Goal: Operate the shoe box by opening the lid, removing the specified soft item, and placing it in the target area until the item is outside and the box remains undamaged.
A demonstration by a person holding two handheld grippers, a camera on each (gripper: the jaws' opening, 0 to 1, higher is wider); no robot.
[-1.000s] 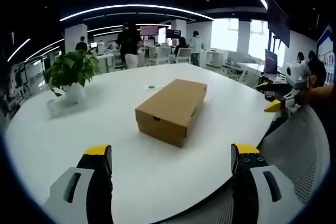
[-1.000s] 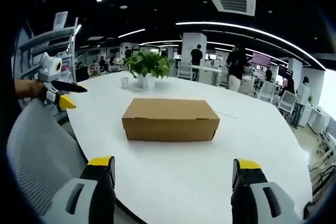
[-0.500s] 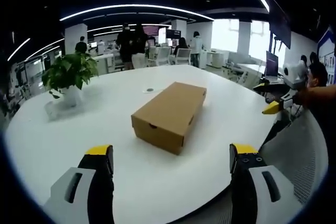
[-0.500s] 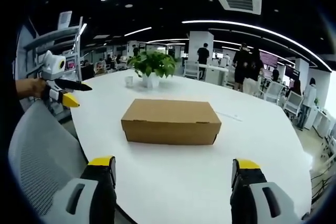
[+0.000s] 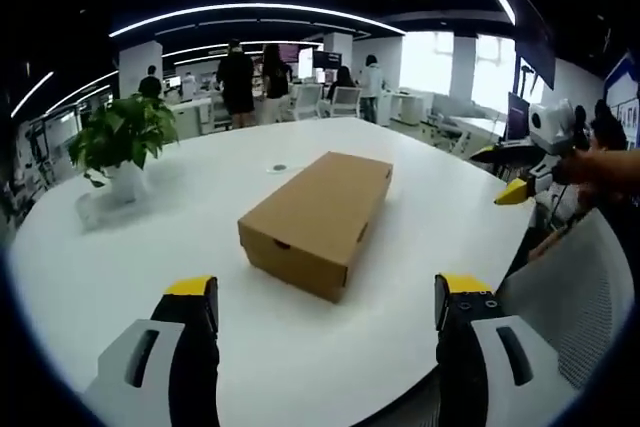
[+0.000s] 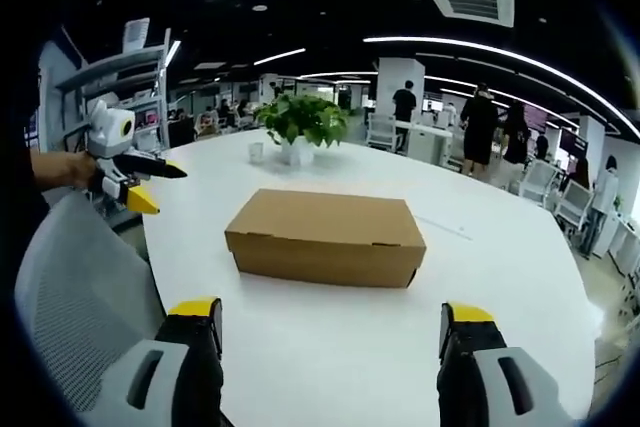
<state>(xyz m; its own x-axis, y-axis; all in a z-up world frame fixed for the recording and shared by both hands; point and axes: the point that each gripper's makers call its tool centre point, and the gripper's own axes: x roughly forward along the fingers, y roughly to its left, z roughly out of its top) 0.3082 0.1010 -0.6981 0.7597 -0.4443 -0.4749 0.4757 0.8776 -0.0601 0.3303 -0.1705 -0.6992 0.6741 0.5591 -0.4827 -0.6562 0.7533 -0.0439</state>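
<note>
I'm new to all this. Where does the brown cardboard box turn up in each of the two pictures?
Left gripper view: the cardboard box lies closed at the centre of the white table, running diagonally away.
Right gripper view: the same box sits at the centre, long side facing the camera.
Shared landmark: the potted plant on the table beyond the box.

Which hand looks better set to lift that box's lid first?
Probably the right. The right gripper faces the shoe box long side on, with the box centred ahead of its open fingers. The left gripper, also open, meets the box corner-on. Neither touches it yet.
</note>
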